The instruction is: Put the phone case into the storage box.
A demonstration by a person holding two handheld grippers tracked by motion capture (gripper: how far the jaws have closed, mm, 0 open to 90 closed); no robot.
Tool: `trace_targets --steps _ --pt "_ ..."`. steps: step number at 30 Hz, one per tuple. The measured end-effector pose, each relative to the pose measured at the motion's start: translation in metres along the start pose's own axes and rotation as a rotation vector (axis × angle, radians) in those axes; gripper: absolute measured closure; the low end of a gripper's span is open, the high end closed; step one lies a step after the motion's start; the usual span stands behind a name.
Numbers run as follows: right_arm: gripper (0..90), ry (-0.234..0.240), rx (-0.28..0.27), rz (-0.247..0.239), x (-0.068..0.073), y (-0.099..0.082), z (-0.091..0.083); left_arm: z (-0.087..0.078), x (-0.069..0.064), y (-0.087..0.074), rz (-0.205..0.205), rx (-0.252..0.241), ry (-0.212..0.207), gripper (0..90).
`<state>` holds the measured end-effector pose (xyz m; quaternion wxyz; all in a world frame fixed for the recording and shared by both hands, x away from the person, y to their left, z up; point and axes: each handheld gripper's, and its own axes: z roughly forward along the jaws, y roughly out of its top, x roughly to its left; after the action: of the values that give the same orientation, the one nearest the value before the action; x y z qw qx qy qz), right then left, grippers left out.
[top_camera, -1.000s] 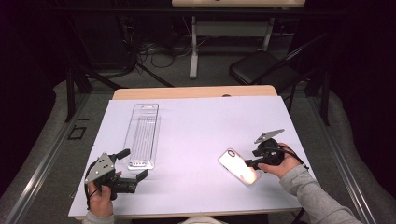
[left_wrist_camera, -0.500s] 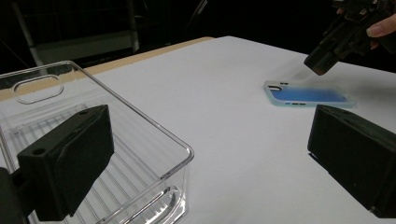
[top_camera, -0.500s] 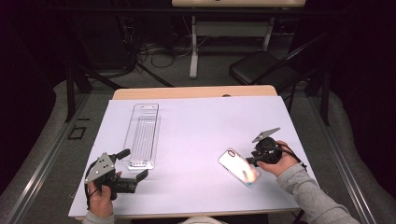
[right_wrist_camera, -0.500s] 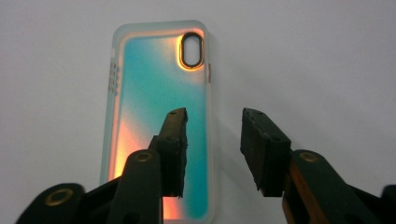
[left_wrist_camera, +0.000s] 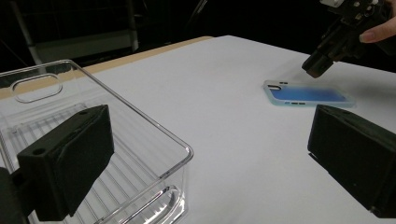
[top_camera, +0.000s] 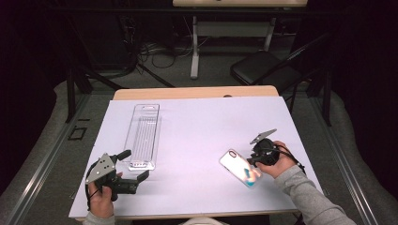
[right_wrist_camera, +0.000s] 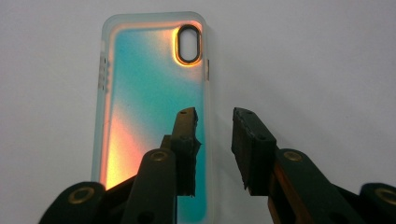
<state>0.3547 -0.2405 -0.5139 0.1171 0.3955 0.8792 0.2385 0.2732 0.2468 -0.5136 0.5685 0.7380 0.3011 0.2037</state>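
Note:
A translucent phone case (top_camera: 240, 168) with a teal and orange sheen lies flat on the white table (top_camera: 202, 131) at the front right. My right gripper (top_camera: 251, 161) points down over the right side of the phone case (right_wrist_camera: 149, 93). One jaw is above the case and the other is above the bare table, so my right gripper (right_wrist_camera: 215, 114) straddles the case's side rim. The jaws have just been closing and still leave a gap. My left gripper (top_camera: 136, 164) rests at the front left, wide open, beside the near end of a clear plastic tray (top_camera: 143, 136).
The clear tray (left_wrist_camera: 140, 116) runs lengthwise toward the far edge on the left side. The left gripper view shows the phone case (left_wrist_camera: 306, 94) with the right gripper (left_wrist_camera: 317, 67) above it. Behind the table stand a black chair (top_camera: 263, 68) and a desk frame.
The right gripper has edged slightly left, closer over the phone case. The case, the tray and the left gripper have stayed put.

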Motion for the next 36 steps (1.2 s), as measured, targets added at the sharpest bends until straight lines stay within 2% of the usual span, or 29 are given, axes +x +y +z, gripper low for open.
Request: trace_targets --steps 6,12,13,16,17,24,25,26,27,28,29,33,35,36 --pt "73.6 -0.011 -0.005 -0.007 0.003 0.001 0.005 0.0 0.0 0.0 0.0 0.001 0.002 0.4" --pt "77.0 -0.002 0.011 -0.019 0.004 0.002 0.008 0.0 0.0 0.0 0.0 0.003 0.0 0.4" --pt "77.9 0.001 -0.005 -0.013 0.005 0.001 0.01 0.0 0.0 0.0 0.0 0.002 0.0 0.4" --pt "77.9 0.015 -0.007 -0.004 0.005 0.0 0.013 0.0 0.0 0.0 0.001 0.003 0.0 0.4" --pt "78.5 0.021 0.007 0.009 0.005 -0.001 0.016 0.0 0.0 0.0 0.001 0.003 0.0 0.4" --pt "78.6 0.02 0.033 0.013 0.004 -0.001 0.017 0.001 0.0 0.0 0.0 0.004 0.0 0.4" --pt "78.5 0.009 0.067 0.007 0.003 0.001 0.015 0.001 0.0 0.0 0.0 0.006 0.005 0.4" --pt "78.5 0.009 0.067 0.007 0.003 0.001 0.015 0.001 0.0 0.0 0.0 0.006 0.005 0.4" --pt "78.6 0.014 0.024 0.018 0.003 0.001 0.017 0.001 0.0 0.0 0.001 0.006 0.004 0.4" --pt "78.6 0.014 0.024 0.018 0.003 0.001 0.017 0.001 0.0 0.0 0.001 0.006 0.004 0.4" --pt "78.9 0.008 0.062 0.02 0.003 0.003 0.014 0.001 0.0 0.0 0.001 0.006 0.004 0.4" --pt "79.4 0.0 0.111 0.025 0.001 0.009 0.012 0.001 0.0 0.0 0.0 0.005 0.002 0.4" --pt "79.5 0.007 0.187 0.02 -0.001 0.014 0.01 0.001 0.001 -0.001 0.0 0.002 -0.001 0.4" --pt "79.5 0.007 0.187 0.02 -0.001 0.014 0.01 0.001 0.001 -0.001 0.0 0.002 -0.001 0.4"
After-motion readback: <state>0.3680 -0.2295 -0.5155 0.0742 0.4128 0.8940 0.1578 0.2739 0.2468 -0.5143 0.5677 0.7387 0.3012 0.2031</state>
